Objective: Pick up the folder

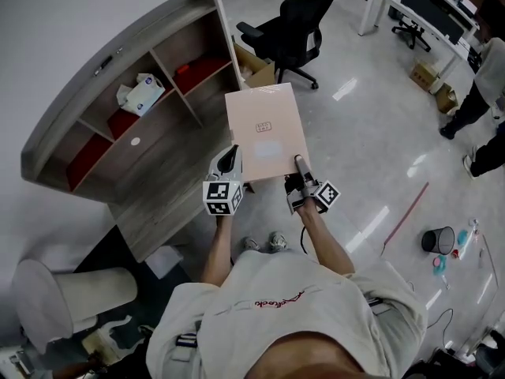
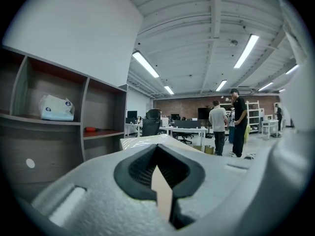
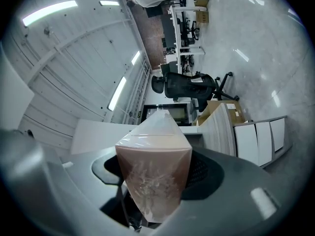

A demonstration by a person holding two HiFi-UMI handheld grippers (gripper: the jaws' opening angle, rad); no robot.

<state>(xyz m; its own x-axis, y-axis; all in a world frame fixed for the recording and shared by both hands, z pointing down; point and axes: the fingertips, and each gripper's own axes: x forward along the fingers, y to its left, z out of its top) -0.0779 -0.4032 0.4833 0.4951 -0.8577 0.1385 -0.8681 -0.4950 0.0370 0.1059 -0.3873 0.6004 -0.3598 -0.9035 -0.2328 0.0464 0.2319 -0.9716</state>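
Open floor (image 1: 371,125) beyond folder (image 1: 264,129); left tongs (image 1: 234,159), right tongs (image 1: 300,165) clamp near edge.

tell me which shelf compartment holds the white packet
The middle compartment of the shelf unit, where the white packet lies; those on either side show only red.

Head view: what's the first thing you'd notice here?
The big pink folder in the middle, held up in the air by the left gripper and the right gripper at its near edge. To its left stands a wooden shelf with a white bag in it, and a black chair sits beyond the folder.
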